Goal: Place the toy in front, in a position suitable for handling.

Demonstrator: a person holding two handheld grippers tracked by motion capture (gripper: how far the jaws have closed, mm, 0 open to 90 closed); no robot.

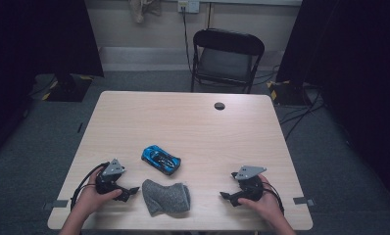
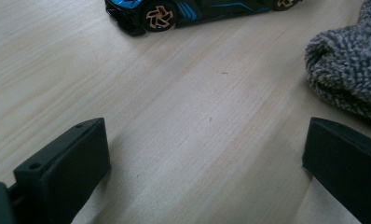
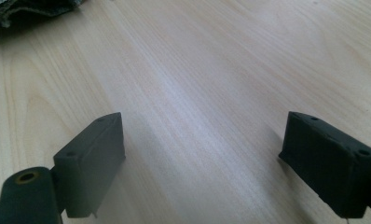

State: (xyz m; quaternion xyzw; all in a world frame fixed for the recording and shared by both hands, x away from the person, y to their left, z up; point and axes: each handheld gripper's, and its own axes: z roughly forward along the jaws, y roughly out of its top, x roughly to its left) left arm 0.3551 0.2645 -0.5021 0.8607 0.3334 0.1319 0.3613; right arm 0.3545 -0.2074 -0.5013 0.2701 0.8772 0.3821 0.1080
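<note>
1. The grey cloth (image 1: 166, 197) lies crumpled on the tabletop (image 1: 198, 122), near its front edge and between the two grippers.
2. The left gripper (image 1: 129, 192) rests just beside the cloth's left edge; in the left gripper view the cloth (image 2: 349, 70) sits ahead and to the right, outside the jaws, with bare wood between them.
3. The left jaws stand spread wide, gripping nothing.
4. The right gripper (image 1: 226, 197) rests on the tabletop to the right of the cloth, apart from it; in the right gripper view a corner of the cloth (image 3: 30, 10) shows at the far upper left, well ahead of the jaws.
5. The right jaws stand spread wide, with bare wood between them.
6. The blue toy car (image 1: 160, 159) stands on its wheels just behind the cloth; the left gripper view shows its black trim and orange wheels (image 2: 197, 11).
7. No readable writing or brand mark is visible on cloth, car or grippers.
8. A black folding chair (image 1: 226, 58) stands beyond the tabletop's far edge.
</note>
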